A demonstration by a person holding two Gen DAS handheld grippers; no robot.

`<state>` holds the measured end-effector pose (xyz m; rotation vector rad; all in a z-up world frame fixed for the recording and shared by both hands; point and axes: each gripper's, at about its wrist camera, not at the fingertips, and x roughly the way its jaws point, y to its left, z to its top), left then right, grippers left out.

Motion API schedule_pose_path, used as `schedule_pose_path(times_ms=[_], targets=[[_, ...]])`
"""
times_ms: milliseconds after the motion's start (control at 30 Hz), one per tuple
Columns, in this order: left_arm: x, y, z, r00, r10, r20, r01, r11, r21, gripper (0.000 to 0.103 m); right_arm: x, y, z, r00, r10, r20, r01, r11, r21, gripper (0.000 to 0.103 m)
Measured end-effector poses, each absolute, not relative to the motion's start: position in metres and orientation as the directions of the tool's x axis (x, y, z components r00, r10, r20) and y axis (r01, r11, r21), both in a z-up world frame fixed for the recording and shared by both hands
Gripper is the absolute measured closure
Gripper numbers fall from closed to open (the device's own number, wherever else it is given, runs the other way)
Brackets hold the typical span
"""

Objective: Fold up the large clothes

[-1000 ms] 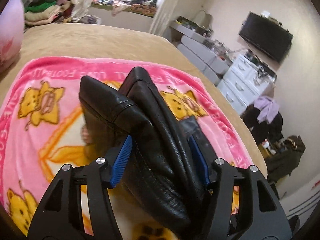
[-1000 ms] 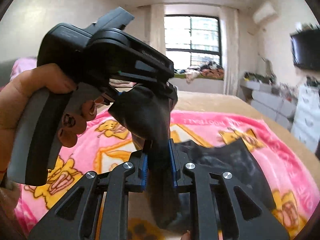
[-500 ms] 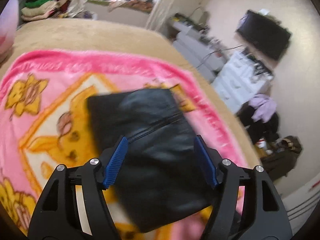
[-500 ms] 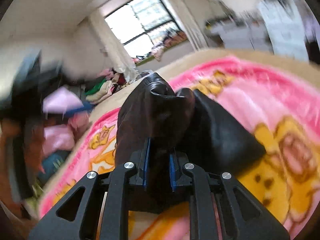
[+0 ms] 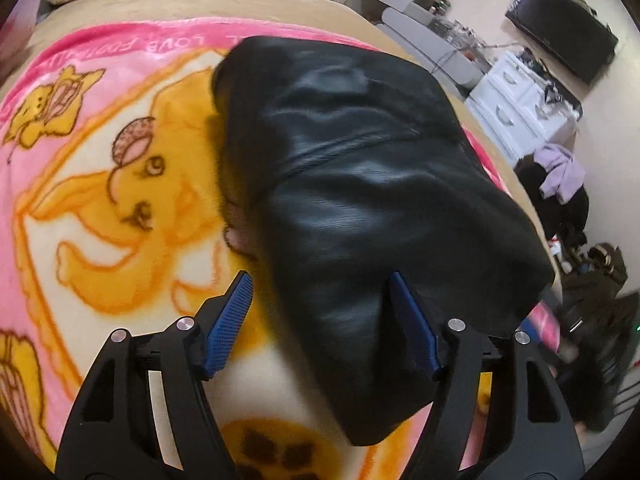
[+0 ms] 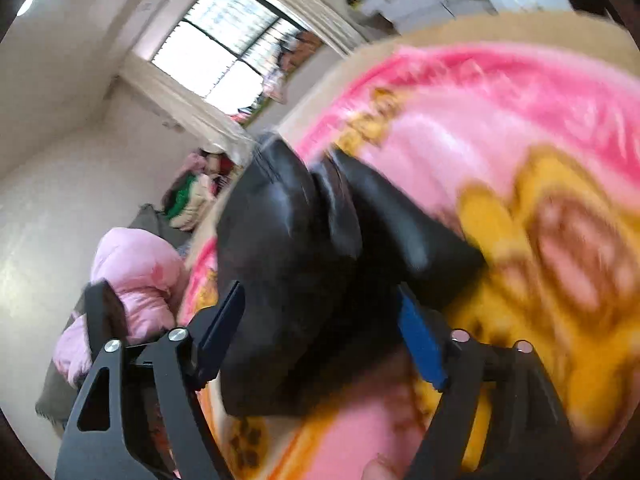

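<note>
A black leather garment [image 5: 360, 184] lies folded into a flat block on the pink and yellow cartoon blanket [image 5: 100, 184]. My left gripper [image 5: 320, 320] is open, its blue pads on either side of the garment's near end without clamping it. In the right wrist view the same garment [image 6: 292, 272] bulges between the fingers of my right gripper [image 6: 320, 332], which is open wide. That view is tilted and blurred.
The blanket covers a tan bed [image 5: 200, 0]. White drawers [image 5: 516, 108] and a black TV [image 5: 560, 40] stand to the right, with clothes heaped on the floor [image 5: 560, 184]. A pink jacket [image 6: 132, 276] lies at the bed's left, and folded clothes [image 6: 188, 196] sit near the window.
The right gripper has opened and released the leather garment. The left gripper was open and has dropped closer over the folded garment, which now lies flat on the blanket.
</note>
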<state>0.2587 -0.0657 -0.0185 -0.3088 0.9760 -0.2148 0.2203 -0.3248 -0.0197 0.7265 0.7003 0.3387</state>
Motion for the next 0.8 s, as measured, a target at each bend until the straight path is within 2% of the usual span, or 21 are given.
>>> schedule_pose_path(times_ms=[33,100,167,200,233,300,367,433,533,633,700,767,800], targets=[[0.259,-0.068,-0.019,0.543,-0.314,-0.779,0.045,0.937,-0.346,0.04,0.226,-0.326,-0.012,0.726,0.5,-0.472,-0.048,0.722,0.691,0.014],[0.258,-0.071,-0.02,0.542,-0.309,-0.782,0.044,0.939,-0.341,0.04,0.246,-0.324,-0.009,0.69,0.497,-0.526,-0.031,0.746,0.665,0.013],[0.259,-0.074,-0.02,0.543,-0.303,-0.783,0.044,0.941,-0.334,0.04,0.266,-0.321,-0.015,0.625,0.558,-0.546,-0.039,0.721,0.692,0.029],[0.26,-0.075,-0.019,0.543,-0.298,-0.785,0.042,0.943,-0.329,0.04,0.272,-0.318,-0.017,0.603,0.581,-0.547,-0.055,0.714,0.698,0.063],[0.26,-0.075,-0.019,0.542,-0.299,-0.785,0.042,0.943,-0.33,0.04,0.277,-0.316,-0.018,0.592,0.593,-0.546,-0.076,0.716,0.694,0.073],[0.26,-0.076,-0.012,0.546,-0.31,-0.778,0.049,0.939,-0.339,0.04,0.278,-0.314,-0.008,0.616,0.582,-0.531,-0.113,0.732,0.672,0.078],[0.26,-0.077,-0.003,0.561,-0.329,-0.76,0.063,0.932,-0.356,0.038,0.268,-0.322,0.009,0.655,0.582,-0.481,-0.169,0.734,0.658,0.078],[0.26,-0.08,0.002,0.576,-0.314,-0.755,0.072,0.939,-0.336,0.031,0.263,-0.337,0.01,0.686,0.547,-0.48,-0.149,0.751,0.643,0.078],[0.263,-0.089,-0.009,0.55,-0.302,-0.779,0.07,0.946,-0.318,0.029,0.27,-0.36,-0.018,0.663,0.511,-0.548,-0.061,0.766,0.641,0.078],[0.267,-0.098,-0.027,0.515,-0.308,-0.8,0.072,0.945,-0.318,0.018,0.275,-0.37,-0.056,0.591,0.558,-0.583,-0.02,0.732,0.681,0.077],[0.268,-0.098,-0.034,0.518,-0.315,-0.796,0.056,0.94,-0.336,0.012,0.278,-0.374,-0.061,0.583,0.563,-0.586,-0.019,0.731,0.682,0.077],[0.269,-0.096,-0.037,0.515,-0.321,-0.795,0.041,0.935,-0.351,0.01,0.276,-0.377,-0.06,0.582,0.57,-0.58,-0.017,0.722,0.692,0.072],[0.269,-0.095,-0.037,0.513,-0.326,-0.794,0.044,0.934,-0.355,0.01,0.276,-0.377,-0.058,0.585,0.563,-0.584,-0.012,0.726,0.688,0.064]])
